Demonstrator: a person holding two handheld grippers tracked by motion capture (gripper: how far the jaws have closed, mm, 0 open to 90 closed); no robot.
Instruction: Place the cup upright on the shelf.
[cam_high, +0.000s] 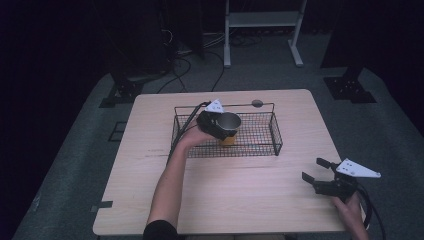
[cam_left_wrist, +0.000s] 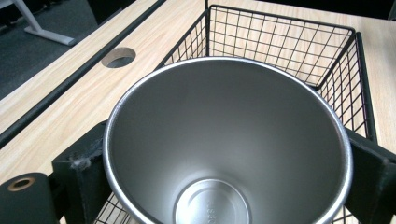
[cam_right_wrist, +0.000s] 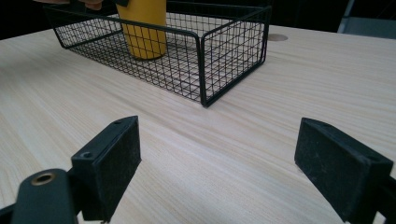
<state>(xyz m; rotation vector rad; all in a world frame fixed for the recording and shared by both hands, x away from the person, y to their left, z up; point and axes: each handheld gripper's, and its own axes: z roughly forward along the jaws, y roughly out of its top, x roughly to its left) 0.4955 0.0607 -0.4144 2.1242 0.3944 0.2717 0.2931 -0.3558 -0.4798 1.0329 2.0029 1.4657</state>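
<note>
The left gripper (cam_high: 218, 122) is reaching into the black wire basket (cam_high: 260, 148) in the middle of the wooden worktop (cam_high: 225, 190), its jaws clamped on the rim of a steel cup (cam_high: 230, 121). In the left gripper view the cup (cam_left_wrist: 224, 140) is standing upright with its mouth open toward the camera, a black jaw pressing against each side of the rim. Its inside is bare brushed metal down to the round base. From the right gripper view the cup's outside is showing yellow (cam_right_wrist: 142, 28), and it is resting on the basket's mesh floor, toward the basket's left half and near its middle front to back.

The basket (cam_right_wrist: 205, 51) is sitting lengthwise across the worktop, well clear of every edge — a round cable hole (cam_high: 257, 103) is lying in the worktop just beyond its far rim.

The right gripper (cam_high: 320, 175) is hovering low over the near right corner of the worktop, held by the person's right hand (cam_high: 350, 212), well apart from the basket. Its jaws are standing wide apart with nothing between them — only bare wood grain is showing in the gap in the right gripper view. The grey three-cornered plate on top is pointing toward the right edge.
</note>
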